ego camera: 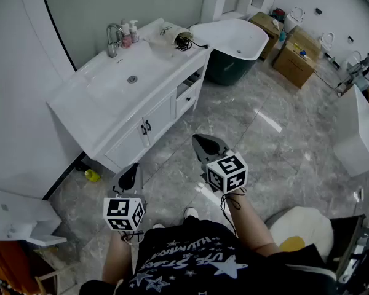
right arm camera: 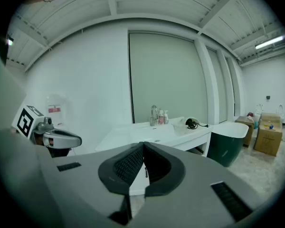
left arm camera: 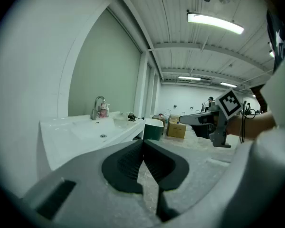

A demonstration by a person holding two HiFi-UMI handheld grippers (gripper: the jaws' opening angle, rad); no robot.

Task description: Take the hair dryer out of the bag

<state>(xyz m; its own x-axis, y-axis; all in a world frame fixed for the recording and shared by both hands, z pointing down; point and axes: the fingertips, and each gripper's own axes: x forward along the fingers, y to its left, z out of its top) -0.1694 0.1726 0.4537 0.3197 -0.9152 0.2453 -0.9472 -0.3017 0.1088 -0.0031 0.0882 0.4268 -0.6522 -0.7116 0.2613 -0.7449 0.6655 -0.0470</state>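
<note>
The hair dryer (ego camera: 172,33) lay at the far right end of the white counter (ego camera: 98,100), wrapped in its pale see-through bag (ego camera: 161,29), with a black cord (ego camera: 185,42) bunched at the end nearest the bathtub. It was too small for me to tell how much of it sat inside the bag. To its left on the counter stood a chrome faucet (ego camera: 113,39) and two small bottles (ego camera: 130,32), just behind the sink basin (ego camera: 130,77). Just past the counter's right end stood a dark green bathtub (ego camera: 235,45) with a white rim, and cardboard boxes (ego camera: 294,59) sat further right along the wall.

I was well apart from all of this, out on the grey marble floor (ego camera: 252,125). My left forearm (ego camera: 115,258) and right forearm (ego camera: 253,225) both reached forward from my body, and each claw pointed toward the counter, tipped slightly downward. My left claw (ego camera: 130,174) was closed, its dark ribbed pads (left arm camera: 130,163) meeting at the tips. My right claw (ego camera: 202,142) was held a little farther forward, and it was closed too, pads (right arm camera: 129,164) pressed together. Each claw carried its marker cube on top. A small yellow thing (ego camera: 92,175) lay on the floor at the near left foot of the counter.
</note>
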